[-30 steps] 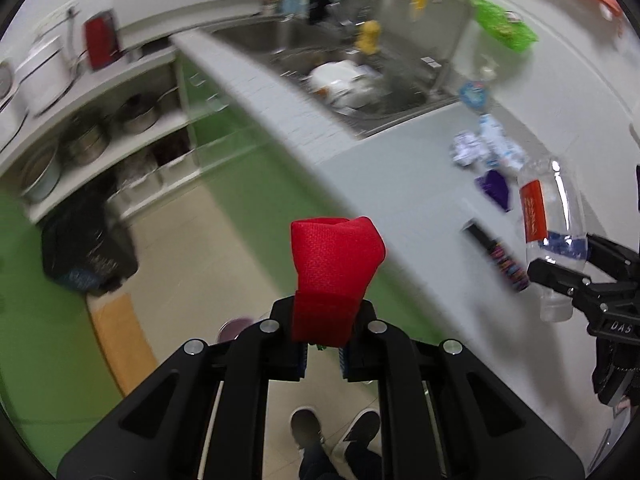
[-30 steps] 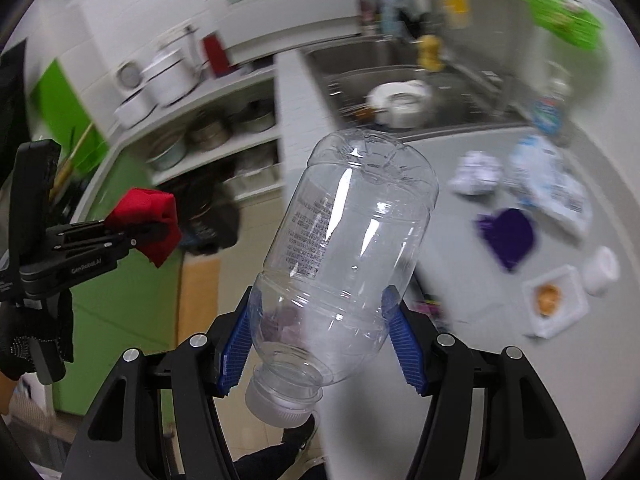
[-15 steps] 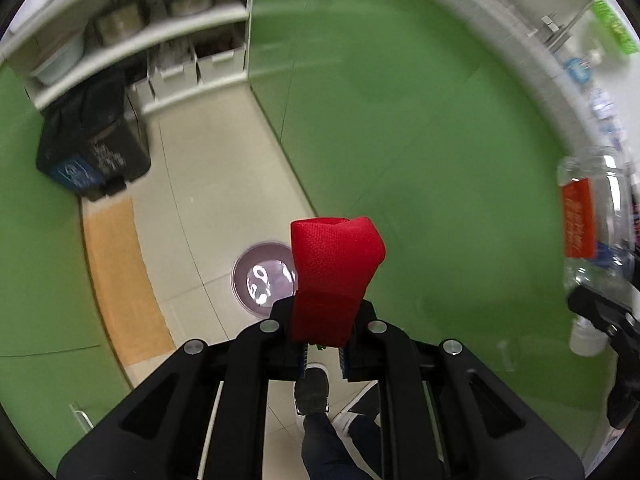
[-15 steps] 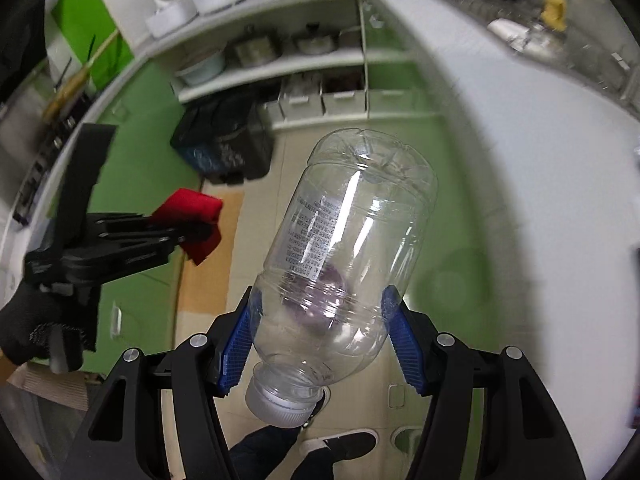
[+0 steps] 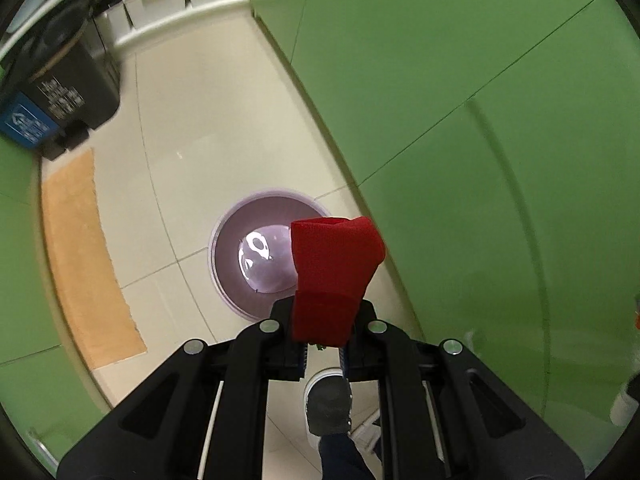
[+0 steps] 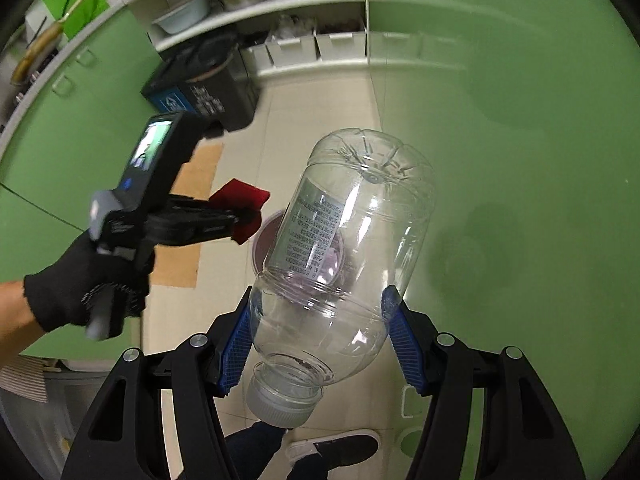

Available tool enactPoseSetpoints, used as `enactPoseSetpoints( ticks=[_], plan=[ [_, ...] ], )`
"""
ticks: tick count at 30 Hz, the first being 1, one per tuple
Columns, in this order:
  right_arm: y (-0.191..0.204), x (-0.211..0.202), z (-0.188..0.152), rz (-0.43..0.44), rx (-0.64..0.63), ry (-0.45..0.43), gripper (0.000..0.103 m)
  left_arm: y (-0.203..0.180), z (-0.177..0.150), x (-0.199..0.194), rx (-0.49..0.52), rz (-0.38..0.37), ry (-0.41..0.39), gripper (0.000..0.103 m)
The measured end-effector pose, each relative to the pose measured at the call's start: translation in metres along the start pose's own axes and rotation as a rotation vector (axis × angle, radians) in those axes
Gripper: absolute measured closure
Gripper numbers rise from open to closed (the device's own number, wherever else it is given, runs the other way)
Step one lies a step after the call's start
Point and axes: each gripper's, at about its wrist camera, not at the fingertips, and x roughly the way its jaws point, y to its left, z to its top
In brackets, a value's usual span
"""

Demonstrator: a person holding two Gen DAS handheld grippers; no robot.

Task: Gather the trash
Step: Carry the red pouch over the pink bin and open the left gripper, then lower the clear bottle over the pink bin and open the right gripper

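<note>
Holding two pieces of trash, I point both grippers steeply down at a round lilac bin [image 5: 256,256] standing open on the pale floor tiles beside a green cabinet front [image 5: 460,120]. My left gripper [image 5: 323,354] is clenched on a folded red cloth [image 5: 334,276], which sticks out past the fingertips and overlaps the bin's right edge in the left wrist view, so the bin lies just ahead and slightly left of it. My right gripper [image 6: 320,344] is clamped on a clear plastic bottle [image 6: 348,264], blue pads pressing its sides. The bottle's long axis runs away from me, tilted right, with its grey cap [image 6: 280,404] nearest the camera and its base farthest. I judge the left gripper is nearer the bin.

Only the right wrist view shows my gloved left hand [image 6: 84,284] and the bin seen dimly through the bottle. Only the left wrist view shows the bin's open mouth whole.
</note>
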Motion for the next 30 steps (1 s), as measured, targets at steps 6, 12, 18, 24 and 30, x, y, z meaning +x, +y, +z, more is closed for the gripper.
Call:
enactPoseSetpoints(
  ticks=[6,12,18,24,30],
  plan=[
    [-0.004,0.043,-0.023,0.002,0.015,0.022,0.043,0.011,-0.008,0.065,0.001,0.007,0.036,0.092],
    [-0.009,0.067,-0.034,0.005,0.028,0.044,0.043,0.015,-0.006,0.094,0.023,0.009,0.044,0.067],
    [-0.006,0.079,-0.031,0.006,0.026,0.060,0.043,0.015,-0.001,0.093,0.042,-0.007,0.023,0.003],
    [-0.001,0.082,-0.019,0.016,0.006,0.056,0.043,0.018,0.003,0.074,0.007,0.005,0.007,0.003],
    [0.015,0.093,0.000,0.042,-0.039,0.046,0.043,0.040,-0.007,0.038,-0.035,0.032,-0.043,0.003]
  ],
)
